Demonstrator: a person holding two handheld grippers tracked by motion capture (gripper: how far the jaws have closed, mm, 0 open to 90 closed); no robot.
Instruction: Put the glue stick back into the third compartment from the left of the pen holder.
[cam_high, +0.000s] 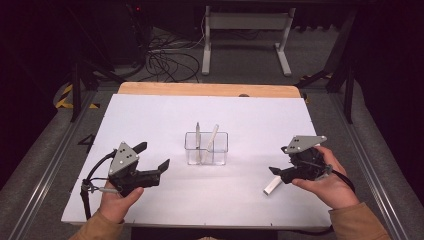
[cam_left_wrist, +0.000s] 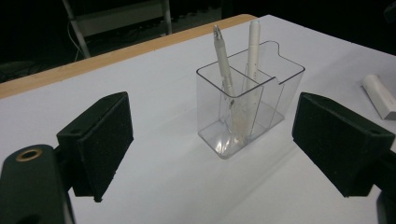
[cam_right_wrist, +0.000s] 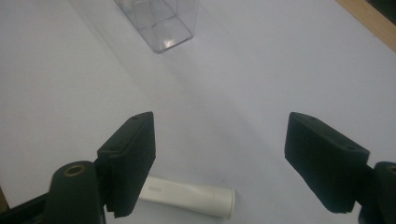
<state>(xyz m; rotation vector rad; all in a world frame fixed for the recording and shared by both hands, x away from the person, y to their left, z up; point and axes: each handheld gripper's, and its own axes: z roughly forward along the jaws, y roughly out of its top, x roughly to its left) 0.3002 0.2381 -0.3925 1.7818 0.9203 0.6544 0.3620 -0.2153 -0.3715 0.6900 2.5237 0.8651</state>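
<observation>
We take the clear holder (cam_high: 206, 148) as our landmark: a transparent box with an inner divider, standing upright near the middle of the white desk (cam_high: 150, 120). Two pens stand in it. The grey pen (cam_high: 198, 140) leans in one compartment, and the white pen (cam_high: 212, 141) leans in the other, both poking well above the rim. In the left gripper view they sit on either side of the divider.

To the right of the holder and nearer to us, well apart from it, a white marker (cam_high: 272, 186) lies flat on the desk. Our right gripper (cam_high: 280, 172) hovers just above it, jaws spread wide with nothing between the pads. In the right gripper view the marker (cam_right_wrist: 187, 196) lies crosswise below the jaws, partly behind the left pad, and we see no contact with either pad.

To the left of the holder, about as far off on the other side, our left gripper (cam_high: 152, 159) points toward it. Its jaws are spread wide and empty, and in the left gripper view they frame the holder (cam_left_wrist: 247, 102) from a distance.
</observation>
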